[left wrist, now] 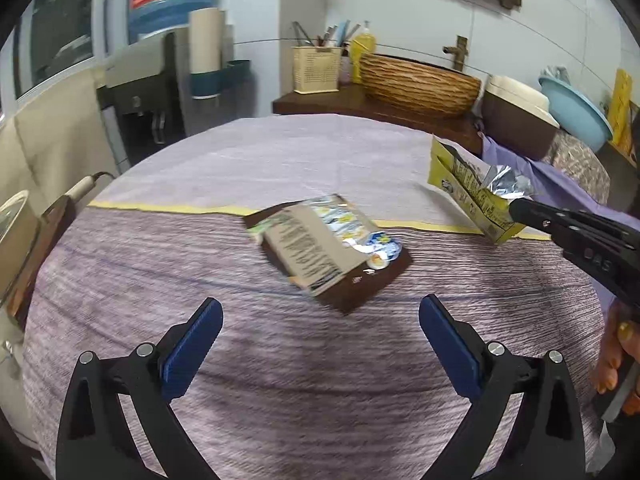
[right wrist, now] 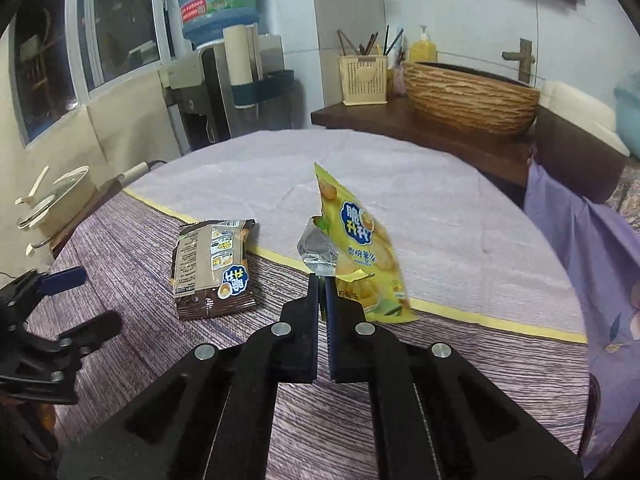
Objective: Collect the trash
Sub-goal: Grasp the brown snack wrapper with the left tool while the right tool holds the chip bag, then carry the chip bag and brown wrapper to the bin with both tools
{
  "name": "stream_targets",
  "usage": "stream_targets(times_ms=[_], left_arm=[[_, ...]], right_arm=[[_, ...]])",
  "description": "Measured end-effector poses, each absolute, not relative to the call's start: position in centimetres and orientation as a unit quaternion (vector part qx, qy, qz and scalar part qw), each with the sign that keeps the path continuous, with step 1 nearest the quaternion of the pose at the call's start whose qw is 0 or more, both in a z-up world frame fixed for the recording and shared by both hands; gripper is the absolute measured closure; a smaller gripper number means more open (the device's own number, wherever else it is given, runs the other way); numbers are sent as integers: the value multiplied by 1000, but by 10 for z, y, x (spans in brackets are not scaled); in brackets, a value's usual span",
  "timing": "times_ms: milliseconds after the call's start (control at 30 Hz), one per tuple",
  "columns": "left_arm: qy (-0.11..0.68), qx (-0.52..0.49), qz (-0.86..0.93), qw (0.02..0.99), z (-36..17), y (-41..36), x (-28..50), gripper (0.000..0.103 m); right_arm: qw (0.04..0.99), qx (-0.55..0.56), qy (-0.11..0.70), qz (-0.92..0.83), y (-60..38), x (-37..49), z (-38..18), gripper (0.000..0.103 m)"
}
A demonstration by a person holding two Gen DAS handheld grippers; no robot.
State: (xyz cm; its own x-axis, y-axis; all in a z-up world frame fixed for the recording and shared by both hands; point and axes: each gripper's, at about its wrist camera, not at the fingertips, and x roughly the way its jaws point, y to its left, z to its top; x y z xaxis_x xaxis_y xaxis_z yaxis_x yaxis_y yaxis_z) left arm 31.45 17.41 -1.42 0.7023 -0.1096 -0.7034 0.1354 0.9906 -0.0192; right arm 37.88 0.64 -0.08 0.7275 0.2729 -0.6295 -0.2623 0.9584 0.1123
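A yellow chip bag (right wrist: 360,248) with a torn silver edge hangs lifted off the table, and my right gripper (right wrist: 322,278) is shut on its torn lower corner. From the left wrist view the same yellow chip bag (left wrist: 468,192) is held up at the right by the right gripper (left wrist: 518,208). A brown snack bag (left wrist: 324,246) lies flat on the striped tablecloth, ahead of my left gripper (left wrist: 320,316), which is open with nothing between its blue pads. The brown snack bag (right wrist: 212,266) sits to the left of the yellow one.
The round table (left wrist: 200,280) carries a purple striped cloth with a yellow band. Behind it stand a wicker basket (left wrist: 420,84), a utensil holder (left wrist: 316,70) and a water dispenser (right wrist: 216,80). A pot with a lid (right wrist: 56,204) sits at the left. A hand (left wrist: 616,360) grips the right tool.
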Motion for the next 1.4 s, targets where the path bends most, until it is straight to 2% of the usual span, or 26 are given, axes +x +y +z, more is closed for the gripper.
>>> stream_targets(times_ms=[267, 433, 567, 633, 700, 767, 867, 933, 967, 1000, 1167, 1400], left_arm=[[410, 49, -31, 910, -28, 121, 363, 6], [470, 23, 26, 882, -53, 123, 408, 6], [467, 7, 36, 884, -64, 132, 411, 7], [458, 2, 43, 888, -62, 137, 409, 13], [455, -2, 46, 889, -60, 140, 406, 27], [452, 0, 45, 891, -57, 139, 406, 37], [443, 4, 45, 895, -55, 140, 397, 42], [434, -9, 45, 900, -53, 144, 394, 54], [428, -19, 41, 903, -51, 147, 390, 69], [419, -30, 39, 906, -46, 151, 383, 74], [407, -44, 31, 912, -39, 156, 363, 81], [364, -59, -8, 929, -17, 152, 297, 82]], right_arm=[[935, 22, 324, 141, -29, 351, 13, 99], [937, 26, 315, 148, -39, 333, 18, 99], [939, 22, 306, 158, -41, 319, 22, 99], [939, 23, 301, 162, -42, 314, 23, 99], [940, 27, 297, 165, -46, 310, 25, 99], [942, 27, 292, 164, -49, 304, 26, 99], [943, 30, 284, 168, -55, 298, 27, 99], [945, 33, 280, 169, -60, 292, 27, 99], [945, 33, 278, 168, -62, 290, 28, 99], [945, 35, 277, 169, -65, 288, 28, 99], [945, 50, 272, 172, -79, 278, 26, 99], [946, 58, 264, 181, -95, 258, 26, 99]])
